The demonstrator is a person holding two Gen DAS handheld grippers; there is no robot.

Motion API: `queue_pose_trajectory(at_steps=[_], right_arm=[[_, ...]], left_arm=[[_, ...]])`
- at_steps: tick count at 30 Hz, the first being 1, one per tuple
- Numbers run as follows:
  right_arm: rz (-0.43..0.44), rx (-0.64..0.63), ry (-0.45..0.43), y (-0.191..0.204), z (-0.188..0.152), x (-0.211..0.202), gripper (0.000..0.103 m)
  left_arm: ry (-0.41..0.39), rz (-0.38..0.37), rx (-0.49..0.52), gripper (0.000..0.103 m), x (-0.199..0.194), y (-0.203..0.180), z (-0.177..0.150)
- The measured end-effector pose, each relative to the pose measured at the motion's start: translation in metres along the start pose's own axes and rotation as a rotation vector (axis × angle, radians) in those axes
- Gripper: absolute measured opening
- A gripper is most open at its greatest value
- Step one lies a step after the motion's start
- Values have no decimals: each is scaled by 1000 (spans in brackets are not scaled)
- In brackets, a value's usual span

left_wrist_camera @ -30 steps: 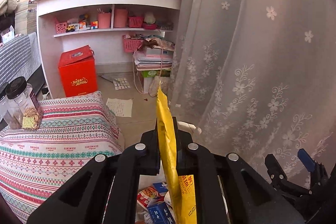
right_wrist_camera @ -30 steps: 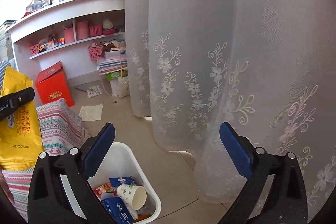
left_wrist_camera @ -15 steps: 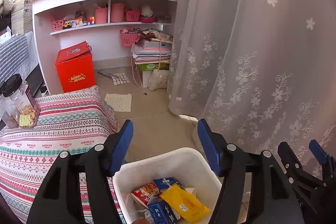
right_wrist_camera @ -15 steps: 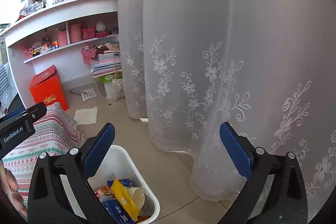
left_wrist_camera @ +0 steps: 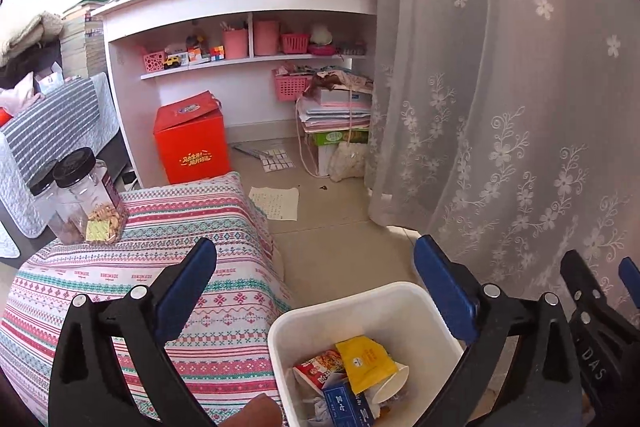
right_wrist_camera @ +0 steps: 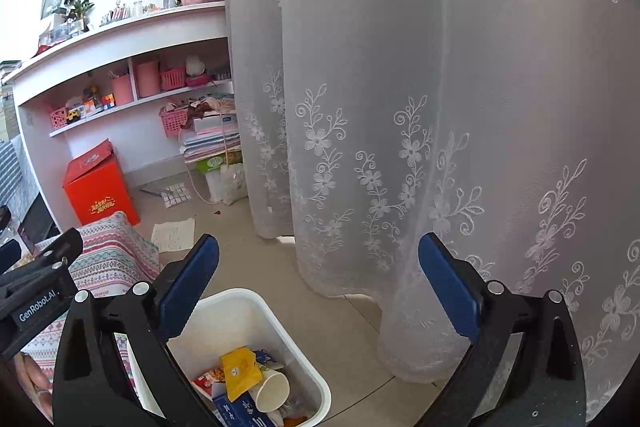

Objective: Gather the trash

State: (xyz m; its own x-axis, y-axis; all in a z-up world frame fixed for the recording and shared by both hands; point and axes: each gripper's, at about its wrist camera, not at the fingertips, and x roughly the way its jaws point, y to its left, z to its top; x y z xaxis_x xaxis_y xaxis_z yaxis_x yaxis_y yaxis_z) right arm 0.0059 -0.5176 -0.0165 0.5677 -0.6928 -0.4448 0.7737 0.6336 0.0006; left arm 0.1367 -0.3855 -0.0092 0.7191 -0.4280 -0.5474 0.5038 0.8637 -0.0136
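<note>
You had a white plastic rectangular bin [left_wrist_camera: 362,307] holding a yellow crinkled wrapper [left_wrist_camera: 366,363], a white paper cup [left_wrist_camera: 390,385] and a blue printed carton [left_wrist_camera: 344,405]. Your left hand-held gripper [left_wrist_camera: 316,287] was black with blue pads. The cloth-covered worktop [left_wrist_camera: 140,267] wore red, pink and teal woven stripes. The sheer white curtain [right_wrist_camera: 420,107] carried embroidered flowers; the cardboard box [left_wrist_camera: 192,143] was red with gold lettering.

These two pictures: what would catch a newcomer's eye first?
Probably the white trash bin on the floor at the bottom, holding a yellow packet and a paper cup. Next, the bright red box under the shelves, and the white flowered curtain filling the right side.
</note>
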Motion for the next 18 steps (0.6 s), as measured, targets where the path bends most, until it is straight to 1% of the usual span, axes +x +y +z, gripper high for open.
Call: queue_pose_trajectory(at_steps=[6,12,18], right_arm=[[6,15,13,5,1,-5,96],[22,-2,4,18,1,-12,96],[54,-28,5,34,1,-19,96]], left_arm=[[17,-2,-11,96,-6,11,-3],[7,48,0,96,-16,20,-6],[-4,113,-22,96,-28,39,-6]])
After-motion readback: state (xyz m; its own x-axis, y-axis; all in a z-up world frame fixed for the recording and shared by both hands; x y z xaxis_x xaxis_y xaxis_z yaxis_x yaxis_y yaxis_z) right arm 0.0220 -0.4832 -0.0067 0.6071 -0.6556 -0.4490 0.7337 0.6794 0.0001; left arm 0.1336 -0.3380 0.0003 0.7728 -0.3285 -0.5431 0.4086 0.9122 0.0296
